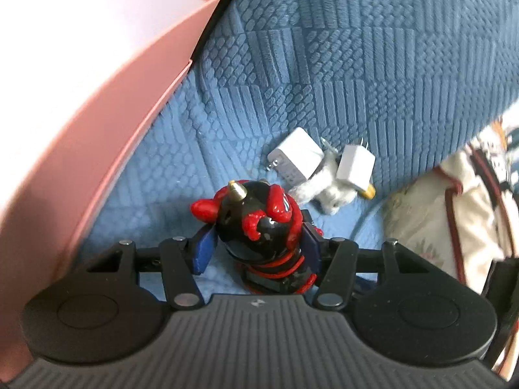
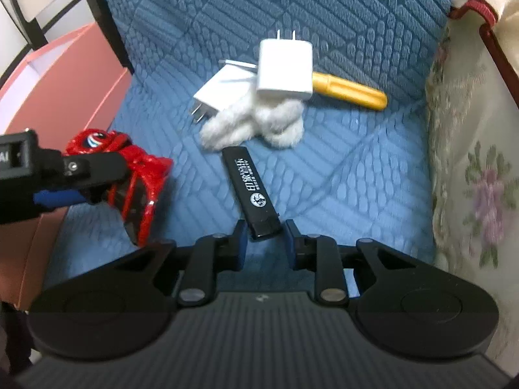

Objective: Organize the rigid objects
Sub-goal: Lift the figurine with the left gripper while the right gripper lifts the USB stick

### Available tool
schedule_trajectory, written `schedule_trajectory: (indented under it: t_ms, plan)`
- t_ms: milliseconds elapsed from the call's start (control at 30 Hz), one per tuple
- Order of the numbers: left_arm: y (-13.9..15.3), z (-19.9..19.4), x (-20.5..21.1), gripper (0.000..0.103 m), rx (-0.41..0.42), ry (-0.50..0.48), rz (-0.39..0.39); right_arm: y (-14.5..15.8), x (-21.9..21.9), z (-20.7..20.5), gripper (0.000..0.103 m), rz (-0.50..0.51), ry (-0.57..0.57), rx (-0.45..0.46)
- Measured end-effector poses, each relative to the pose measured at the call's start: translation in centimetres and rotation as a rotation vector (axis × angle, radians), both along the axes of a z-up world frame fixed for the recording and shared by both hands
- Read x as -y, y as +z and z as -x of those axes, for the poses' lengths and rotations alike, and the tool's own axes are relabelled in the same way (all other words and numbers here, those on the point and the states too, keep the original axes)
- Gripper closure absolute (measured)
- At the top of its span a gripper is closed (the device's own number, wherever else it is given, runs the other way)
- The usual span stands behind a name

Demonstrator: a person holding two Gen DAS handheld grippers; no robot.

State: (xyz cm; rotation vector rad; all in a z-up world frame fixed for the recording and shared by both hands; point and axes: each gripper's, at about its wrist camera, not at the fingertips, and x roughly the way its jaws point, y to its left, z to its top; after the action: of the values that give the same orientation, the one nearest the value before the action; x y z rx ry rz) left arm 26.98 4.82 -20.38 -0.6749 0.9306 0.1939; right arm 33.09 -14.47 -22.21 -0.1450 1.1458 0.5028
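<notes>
Red figurine [image 1: 259, 227] clamped between left fingers [image 1: 204, 253], black lighter [image 2: 251, 191] between open right fingers [image 2: 240, 243]

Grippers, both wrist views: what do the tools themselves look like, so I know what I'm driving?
The two look identical. The left gripper and the right gripper each have a matte black ribbed body, two round black side housings, black linkage arms with silver pivot pins, and blue pads on the fingers. A small pale logo sits on each body's front edge. No cables or sleeves are clearly visible.
</notes>
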Motion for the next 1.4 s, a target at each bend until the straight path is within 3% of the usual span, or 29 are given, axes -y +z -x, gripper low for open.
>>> schedule_trajectory:
  t_ms: [233,467,633,767,933,967,1033,1233,1400]
  plan:
    - [1.4,2.4,1.5,0.042,-0.015,-0.165,-0.159,1.1,0.2,2.0,0.076,0.039,-0.056,-0.026]
    - [1.6,5.2,3.1,0.042,-0.019,-0.261,-0.204,2.0,0.0,5.8,0.076,0.039,-0.114,-0.076]
    - [1.5,7.1,3.2,0.042,-0.023,-0.296,-0.187,2.7,0.4,9.1,0.076,0.055,-0.150,-0.069]
    - [1.6,8.4,3.9,0.042,-0.021,-0.338,-0.223,3.3,1.2,11.7,0.077,0.050,-0.184,-0.063]
    - [1.4,9.2,4.2,0.040,-0.004,-0.359,-0.179,2.8,1.8,13.7,0.077,0.023,-0.231,-0.072]
    - [1.4,9.3,4.2,0.039,0.006,-0.364,-0.176,2.6,1.7,14.0,0.077,0.027,-0.227,-0.066]
    - [1.4,9.4,4.0,0.027,0.014,-0.358,-0.174,2.5,1.4,14.3,0.077,0.032,-0.223,-0.045]
    - [1.1,9.4,2.5,0.027,0.043,-0.334,-0.118,2.2,1.3,14.1,0.073,-0.003,-0.248,0.007]
    - [0.9,9.2,2.5,0.026,0.050,-0.351,-0.121,1.2,0.9,13.7,0.070,-0.016,-0.271,0.043]
